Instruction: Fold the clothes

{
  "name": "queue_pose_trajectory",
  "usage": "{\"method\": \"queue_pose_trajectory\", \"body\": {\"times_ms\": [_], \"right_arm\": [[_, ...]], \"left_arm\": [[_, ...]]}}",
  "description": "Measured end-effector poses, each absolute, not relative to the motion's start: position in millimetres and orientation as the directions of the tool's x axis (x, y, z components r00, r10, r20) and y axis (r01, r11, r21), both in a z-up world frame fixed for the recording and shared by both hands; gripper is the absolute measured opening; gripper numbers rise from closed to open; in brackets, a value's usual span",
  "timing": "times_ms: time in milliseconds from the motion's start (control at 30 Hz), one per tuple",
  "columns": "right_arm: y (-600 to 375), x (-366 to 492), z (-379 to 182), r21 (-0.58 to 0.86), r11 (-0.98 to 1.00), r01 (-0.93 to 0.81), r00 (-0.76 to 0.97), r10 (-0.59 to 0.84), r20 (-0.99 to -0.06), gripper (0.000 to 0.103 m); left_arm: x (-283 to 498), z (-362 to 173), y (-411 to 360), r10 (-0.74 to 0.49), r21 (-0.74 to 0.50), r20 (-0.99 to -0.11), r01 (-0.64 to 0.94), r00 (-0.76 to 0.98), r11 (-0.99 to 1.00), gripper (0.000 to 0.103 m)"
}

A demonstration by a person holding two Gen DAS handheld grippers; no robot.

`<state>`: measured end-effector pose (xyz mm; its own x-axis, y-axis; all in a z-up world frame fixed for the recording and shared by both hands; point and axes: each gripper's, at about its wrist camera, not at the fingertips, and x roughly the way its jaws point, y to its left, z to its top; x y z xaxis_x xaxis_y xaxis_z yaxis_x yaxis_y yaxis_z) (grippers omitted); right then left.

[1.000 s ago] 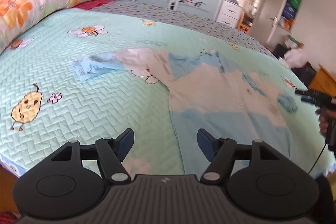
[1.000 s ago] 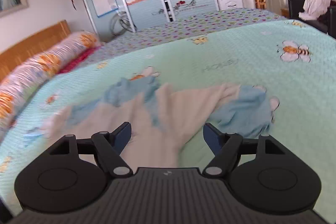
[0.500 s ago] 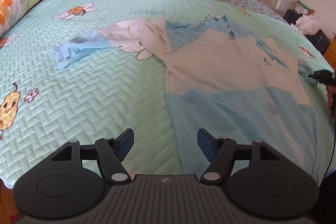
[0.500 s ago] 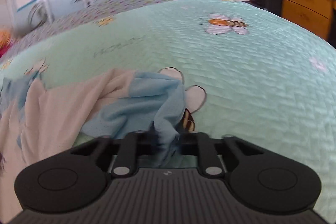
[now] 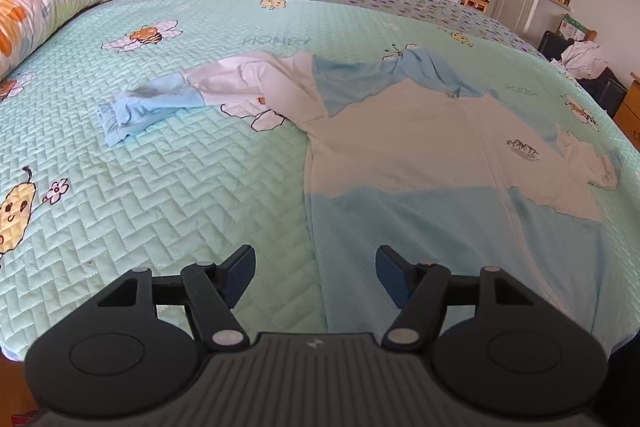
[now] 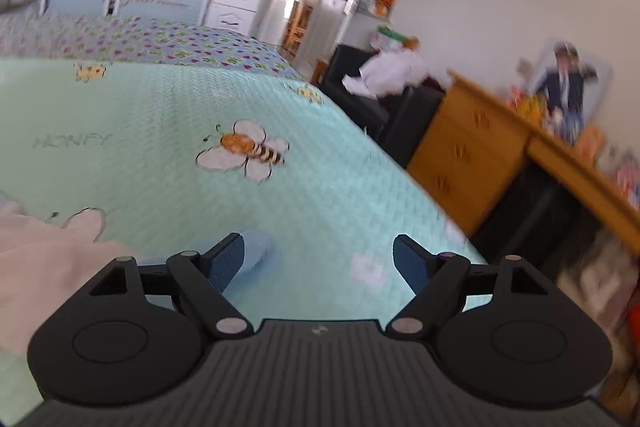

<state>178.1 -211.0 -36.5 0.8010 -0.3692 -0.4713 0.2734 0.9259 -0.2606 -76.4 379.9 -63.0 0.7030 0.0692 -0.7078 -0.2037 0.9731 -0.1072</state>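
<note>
Pale blue and white jacket [image 5: 420,163]: spread flat on the bed [image 5: 160,207], front up, zip closed.
Right sleeve [image 5: 588,163]: bunched at the jacket's right edge, half a second ago pinched, now let go.
Right gripper [image 6: 318,259]: fingers have just been opening, nothing between them; cuff [image 6: 256,247] lies beside the left finger.
Left gripper [image 5: 314,273]: fingers released, empty, over the jacket's near hem.
Left sleeve [image 5: 168,99]: stretched away from the jacket, not yet folded.
Meaning: spreading looks finished; folding the sleeves inward likely comes next.
</note>
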Motion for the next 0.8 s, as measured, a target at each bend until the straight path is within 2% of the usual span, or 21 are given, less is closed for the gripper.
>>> {"method": "queue_pose_trajectory", "body": {"times_ms": [100,267,367,567,700,733,800], "right_arm": [[-194,137,-47,-0.054,0.959,0.28,0.857,-0.275,-0.437,0.081],[-140,149,-58,0.186,0.981,0.047,0.887,0.044,-0.46,0.081],[-99,187,-67,0.207,0.973,-0.104,0.844,0.196,-0.499,0.081],[-56,276,-102,0.145,0.976,-0.162,0.773,0.217,-0.596,0.081],[-50,302,-122,0.152,0.959,-0.239,0.7,0.279,-0.657,0.082],[-49,308,-127,0.155,0.954,-0.258,0.68,0.293,-0.672,0.078],[-42,310,-131,0.143,0.942,-0.305,0.659,0.317,-0.682,0.046]], "left_arm": [[-78,-60,386,0.09,-0.101,-0.705,-0.225,0.703,0.969,0.07],[-77,-53,400,0.12,-0.139,-0.687,-0.291,0.717,0.946,0.07],[-76,-54,401,0.126,-0.141,-0.686,-0.302,0.716,0.943,0.071],[-52,-62,409,0.119,-0.132,-0.701,-0.292,0.703,0.947,0.071],[-7,-58,423,0.089,-0.161,-0.675,-0.264,0.733,0.951,0.071],[9,-60,429,0.07,-0.19,-0.669,-0.261,0.74,0.947,0.072],[44,-66,443,0.022,-0.267,-0.661,-0.262,0.75,0.927,0.072]]}}
